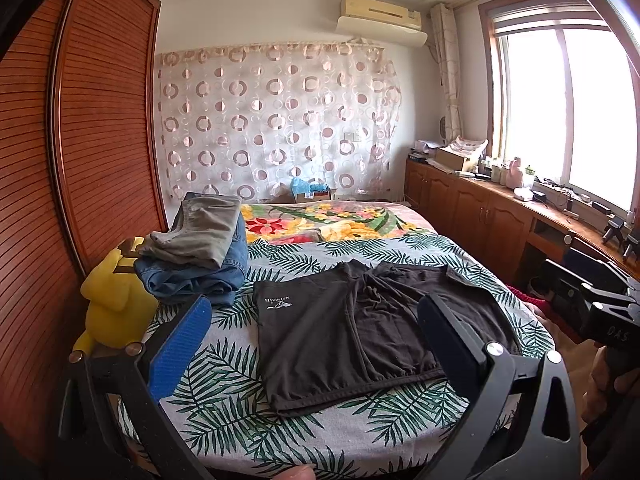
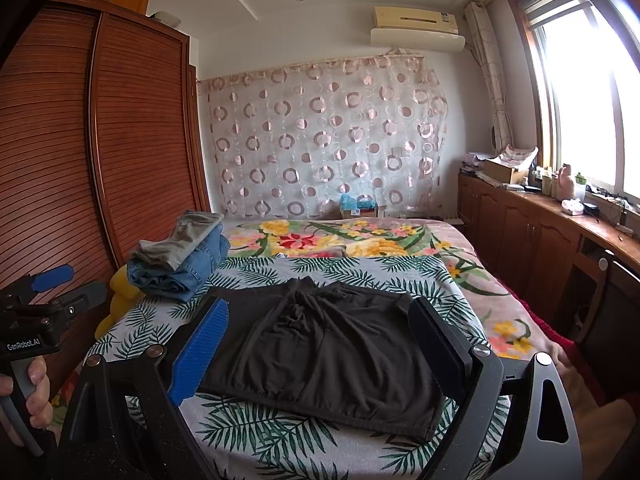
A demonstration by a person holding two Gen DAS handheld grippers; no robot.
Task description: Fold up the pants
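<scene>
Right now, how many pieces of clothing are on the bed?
3: black shorts spread flat in front, blue jeans folded at left, grey pants stacked on them. More could be hidden underneath.

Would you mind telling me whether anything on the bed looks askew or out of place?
Mostly tidy. The black pants lie flat but slightly skewed on the leaf-print sheet, bunched around the middle. The folded stack leans a little beside a yellow plush toy. Nothing looks spilled or damaged.

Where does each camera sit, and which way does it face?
Left wrist: behind the open left tongs, facing along the bed at the black pants; right tongs at the right edge.
Right wrist: behind the open right tongs, same direction; left tongs and hand at left.
Both show the pants and the stack of folded clothes.
</scene>
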